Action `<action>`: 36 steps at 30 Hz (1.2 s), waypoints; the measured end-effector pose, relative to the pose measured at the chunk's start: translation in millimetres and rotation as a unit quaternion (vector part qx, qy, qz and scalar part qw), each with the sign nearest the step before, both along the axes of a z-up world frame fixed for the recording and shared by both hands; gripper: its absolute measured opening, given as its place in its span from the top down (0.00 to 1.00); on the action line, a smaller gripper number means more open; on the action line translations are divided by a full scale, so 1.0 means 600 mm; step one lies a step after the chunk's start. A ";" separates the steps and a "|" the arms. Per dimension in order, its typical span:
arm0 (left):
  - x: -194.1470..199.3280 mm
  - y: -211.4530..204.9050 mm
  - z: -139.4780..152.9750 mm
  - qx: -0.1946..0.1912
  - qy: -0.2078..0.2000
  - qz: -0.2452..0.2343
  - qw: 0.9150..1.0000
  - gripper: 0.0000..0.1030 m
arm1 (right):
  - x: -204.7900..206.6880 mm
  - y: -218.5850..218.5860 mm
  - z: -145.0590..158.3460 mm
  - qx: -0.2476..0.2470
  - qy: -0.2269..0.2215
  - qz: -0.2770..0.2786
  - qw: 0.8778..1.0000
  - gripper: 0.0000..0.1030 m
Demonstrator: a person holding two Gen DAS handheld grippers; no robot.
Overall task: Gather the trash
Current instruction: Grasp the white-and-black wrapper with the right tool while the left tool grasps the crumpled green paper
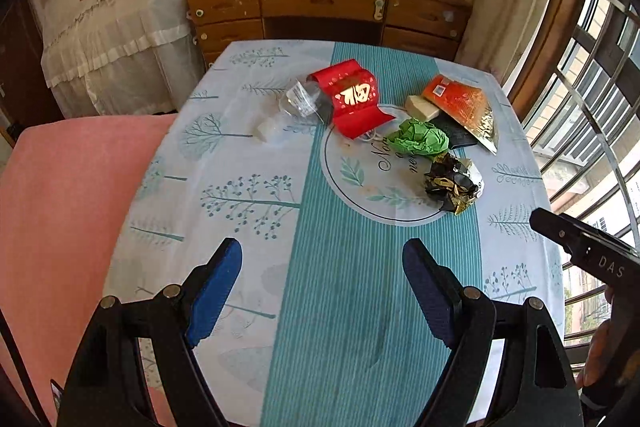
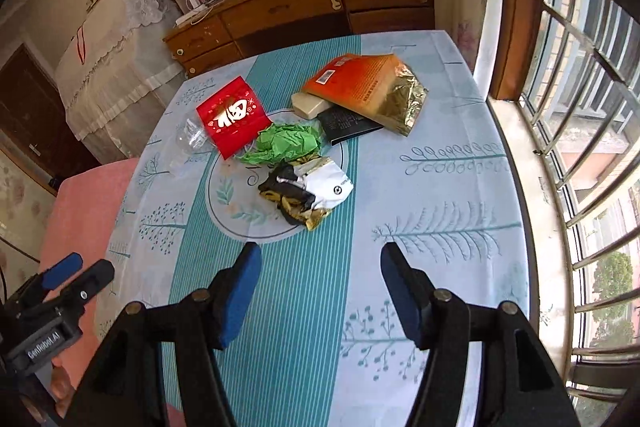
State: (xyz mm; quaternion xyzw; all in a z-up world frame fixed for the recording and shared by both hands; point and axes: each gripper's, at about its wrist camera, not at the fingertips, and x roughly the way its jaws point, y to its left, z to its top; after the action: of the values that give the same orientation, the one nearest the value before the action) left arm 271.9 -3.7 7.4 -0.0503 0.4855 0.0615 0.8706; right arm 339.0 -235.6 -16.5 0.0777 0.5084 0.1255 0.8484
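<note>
Trash lies in a heap at the middle of the table: a red packet with gold print (image 1: 354, 101) (image 2: 234, 115), a clear plastic bottle (image 1: 296, 105) (image 2: 192, 139), a crumpled green paper (image 1: 420, 139) (image 2: 286, 143), a black, gold and white crumpled wrapper (image 1: 454, 183) (image 2: 308, 193), an orange and gold bag (image 1: 466, 107) (image 2: 372, 83), a beige block (image 1: 422, 107) (image 2: 308, 105) and a flat black packet (image 2: 346, 125). My left gripper (image 1: 322, 293) hangs open over the near teal stripe, nothing between its blue pads. My right gripper (image 2: 318, 293) is open too, short of the wrapper.
The table wears a teal and white tree-print cloth (image 1: 248, 203) (image 2: 440, 227). A pink cushioned seat (image 1: 60, 207) stands at its left. Behind are a wooden desk (image 1: 320, 7) and a lace-covered cabinet (image 1: 112, 27). Barred windows (image 2: 580, 107) run along the right side.
</note>
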 end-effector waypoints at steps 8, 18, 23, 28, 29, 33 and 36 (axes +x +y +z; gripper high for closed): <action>0.089 -0.062 -0.060 0.000 0.040 0.027 0.999 0.21 | 0.149 0.029 -0.076 0.024 0.040 0.064 0.997 0.33; 0.112 -0.041 -0.068 0.023 0.056 0.068 0.996 0.21 | 0.188 0.063 -0.139 0.093 0.106 0.126 0.982 0.32; 0.124 -0.041 -0.067 0.025 0.058 0.077 0.995 0.21 | 0.188 0.061 -0.141 0.128 0.122 0.148 0.973 0.46; 0.149 -0.058 -0.066 0.022 0.059 0.061 0.996 0.21 | 0.180 0.034 -0.130 0.121 0.121 0.152 0.974 0.48; 0.155 -0.063 -0.066 0.021 0.059 0.056 0.996 0.21 | 0.179 0.023 -0.128 0.121 0.119 0.146 0.975 0.48; 0.186 -0.087 -0.067 0.013 0.059 0.033 0.998 0.21 | 0.187 -0.033 -0.118 0.123 0.109 0.107 0.981 0.48; 0.215 -0.106 -0.070 0.003 0.062 0.017 0.998 0.21 | 0.196 -0.074 -0.112 0.124 0.100 0.077 0.984 0.48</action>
State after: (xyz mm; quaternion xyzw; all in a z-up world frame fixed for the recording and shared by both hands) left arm 400.8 -67.0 -34.6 -0.0520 0.5378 0.0813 0.8375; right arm 456.5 -280.2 -83.4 0.1552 0.5755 0.2437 0.7651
